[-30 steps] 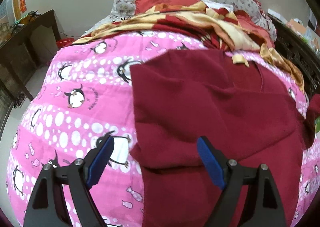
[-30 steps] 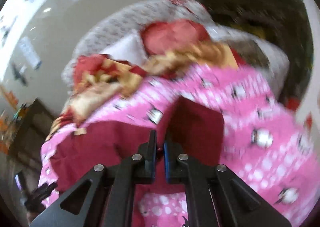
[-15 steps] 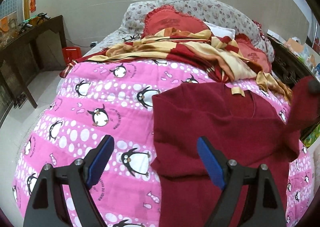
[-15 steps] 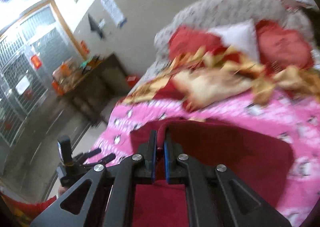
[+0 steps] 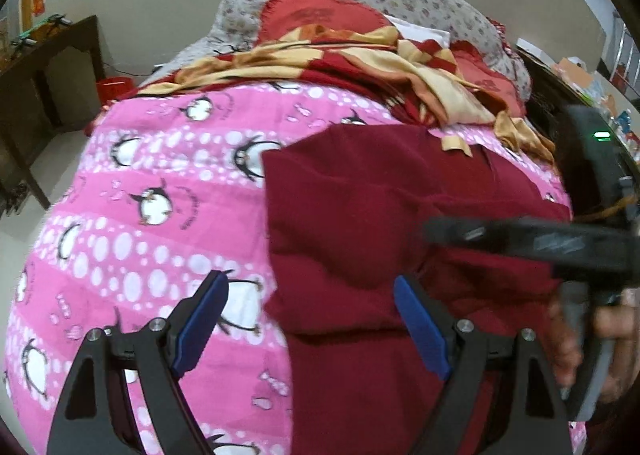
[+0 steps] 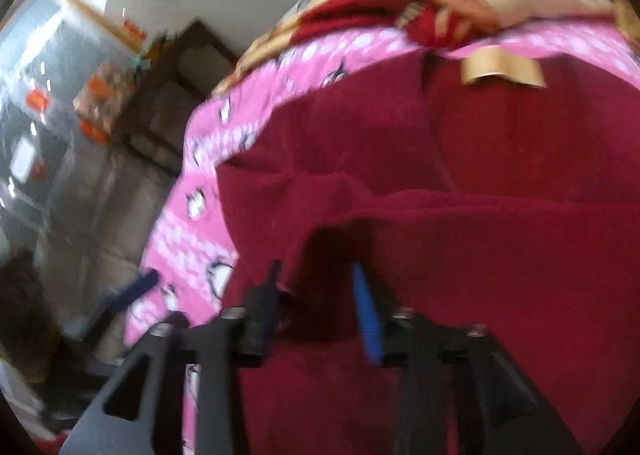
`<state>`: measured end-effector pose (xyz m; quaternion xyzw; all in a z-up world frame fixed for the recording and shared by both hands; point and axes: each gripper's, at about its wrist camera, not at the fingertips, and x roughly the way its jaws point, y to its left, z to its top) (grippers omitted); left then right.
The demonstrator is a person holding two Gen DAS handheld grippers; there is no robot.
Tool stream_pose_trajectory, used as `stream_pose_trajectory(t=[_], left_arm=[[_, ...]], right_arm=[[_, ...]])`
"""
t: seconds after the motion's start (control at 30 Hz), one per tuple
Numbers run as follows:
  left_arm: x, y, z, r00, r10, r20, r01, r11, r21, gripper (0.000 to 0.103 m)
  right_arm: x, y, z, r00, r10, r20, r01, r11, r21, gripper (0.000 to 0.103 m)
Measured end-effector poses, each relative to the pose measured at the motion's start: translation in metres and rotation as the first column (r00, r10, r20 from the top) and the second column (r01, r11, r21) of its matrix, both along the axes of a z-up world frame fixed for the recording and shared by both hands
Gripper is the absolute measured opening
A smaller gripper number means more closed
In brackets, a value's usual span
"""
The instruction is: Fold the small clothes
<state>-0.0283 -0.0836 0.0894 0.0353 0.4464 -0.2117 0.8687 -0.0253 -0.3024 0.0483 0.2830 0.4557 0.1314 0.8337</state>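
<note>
A dark red garment [image 5: 360, 215] lies on the pink penguin bedspread [image 5: 160, 195], with one side folded over onto its middle. It fills the right wrist view [image 6: 480, 215]. My left gripper [image 5: 312, 319] is open and empty, low over the garment's near left edge. My right gripper [image 6: 316, 295] is open just above the folded part, with nothing between its fingers. It also shows in the left wrist view [image 5: 440, 233], reaching in from the right over the garment.
A red and beige blanket [image 5: 380, 67] and pillows [image 5: 320, 11] lie at the head of the bed. A dark wooden desk [image 5: 48, 67] stands to the left on the floor. A beige tag [image 6: 500, 67] sits at the garment's far edge.
My right gripper carried the held part of the garment across to the left, lowered it onto the middle and opened. The left gripper stayed open and sank back closer to the bed.
</note>
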Motion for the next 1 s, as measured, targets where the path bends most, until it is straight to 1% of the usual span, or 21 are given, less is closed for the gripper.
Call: stream_pose_trajectory(t=[0.03, 0.07, 0.13, 0.27, 0.33, 0.4, 0.47, 0.5, 0.53, 0.6, 0.63, 0.67, 0.7, 0.77, 0.83, 0.87, 0.97, 1.0], left_arm=[[0.002, -0.002, -0.002, 1.000, -0.006, -0.007, 0.006, 1.000, -0.003, 0.088], [0.003, -0.005, -0.005, 1.000, -0.011, -0.016, 0.011, 1.000, -0.007, 0.088], [0.007, -0.011, -0.011, 0.999, -0.020, -0.033, 0.020, 1.000, -0.021, 0.088], [0.016, -0.030, -0.021, 0.998, -0.031, -0.048, 0.030, 0.999, -0.028, 0.088], [0.019, -0.042, -0.027, 0.998, -0.032, -0.054, 0.031, 0.999, -0.024, 0.088], [0.020, -0.054, -0.030, 0.998, -0.042, -0.044, 0.041, 0.999, -0.025, 0.087], [0.020, -0.066, -0.033, 0.998, -0.053, -0.037, 0.052, 0.999, -0.005, 0.072], [0.021, -0.072, -0.034, 0.998, -0.058, -0.037, 0.058, 0.998, 0.013, 0.050], [0.022, -0.078, -0.036, 0.997, -0.061, -0.041, 0.062, 0.998, 0.031, 0.031], [0.025, -0.086, -0.036, 0.996, -0.067, -0.052, 0.070, 0.997, 0.046, 0.021], [0.025, -0.088, -0.032, 0.996, -0.072, -0.045, 0.075, 0.996, 0.049, 0.017], [0.026, -0.089, -0.025, 0.996, -0.084, -0.038, 0.086, 0.995, 0.048, 0.015], [0.026, -0.086, -0.015, 0.995, -0.096, -0.035, 0.097, 0.995, 0.029, 0.013], [0.031, -0.072, 0.007, 0.994, -0.102, -0.043, 0.100, 0.993, -0.057, 0.013], [0.035, -0.059, 0.020, 0.993, -0.100, -0.058, 0.093, 0.989, -0.118, 0.013], [0.036, -0.052, 0.024, 0.994, -0.095, -0.059, 0.087, 0.988, -0.128, 0.013], [0.032, -0.035, 0.016, 0.995, -0.078, -0.055, 0.074, 0.995, -0.059, 0.013], [0.031, -0.031, 0.011, 0.995, -0.077, -0.060, 0.074, 0.996, -0.050, 0.013]], right_arm=[[-0.013, -0.011, 0.008, 0.999, -0.021, 0.035, 0.021, 1.000, 0.012, 0.060], [-0.028, -0.023, 0.016, 0.997, -0.054, 0.059, 0.054, 0.999, 0.005, 0.062], [-0.057, -0.045, 0.025, 0.990, -0.116, 0.085, 0.118, 0.993, -0.020, 0.063], [-0.108, -0.076, 0.021, 0.979, -0.191, 0.069, 0.194, 0.980, -0.038, 0.063], [-0.130, -0.084, 0.019, 0.973, -0.223, 0.061, 0.225, 0.973, -0.046, 0.063], [-0.155, -0.096, 0.010, 0.960, -0.279, 0.037, 0.280, 0.959, -0.048, 0.063], [-0.174, -0.111, 0.006, 0.945, -0.328, 0.015, 0.328, 0.944, -0.039, 0.063], [-0.182, -0.119, 0.003, 0.934, -0.358, 0.005, 0.358, 0.933, -0.031, 0.063], [-0.184, -0.127, 0.002, 0.927, -0.375, -0.001, 0.375, 0.927, -0.026, 0.063], [-0.199, -0.142, 0.000, 0.905, -0.426, -0.008, 0.426, 0.905, -0.022, 0.063], [-0.206, -0.149, 0.001, 0.894, -0.448, 0.000, 0.448, 0.893, -0.029, 0.063], [-0.211, -0.153, 0.003, 0.883, -0.469, 0.008, 0.469, 0.882, -0.039, 0.063], [-0.217, -0.159, 0.007, 0.865, -0.502, 0.018, 0.502, 0.863, -0.063, 0.063], [-0.220, -0.168, 0.010, 0.839, -0.543, 0.027, 0.542, 0.834, -0.104, 0.063], [-0.216, -0.174, 0.007, 0.827, -0.562, 0.017, 0.560, 0.821, -0.108, 0.063], [-0.214, -0.177, 0.006, 0.823, -0.568, 0.011, 0.566, 0.818, -0.102, 0.063], [-0.196, -0.182, 0.002, 0.816, -0.578, 0.007, 0.575, 0.811, -0.108, 0.064], [-0.195, -0.182, 0.001, 0.816, -0.579, 0.010, 0.576, 0.810, -0.112, 0.066]])
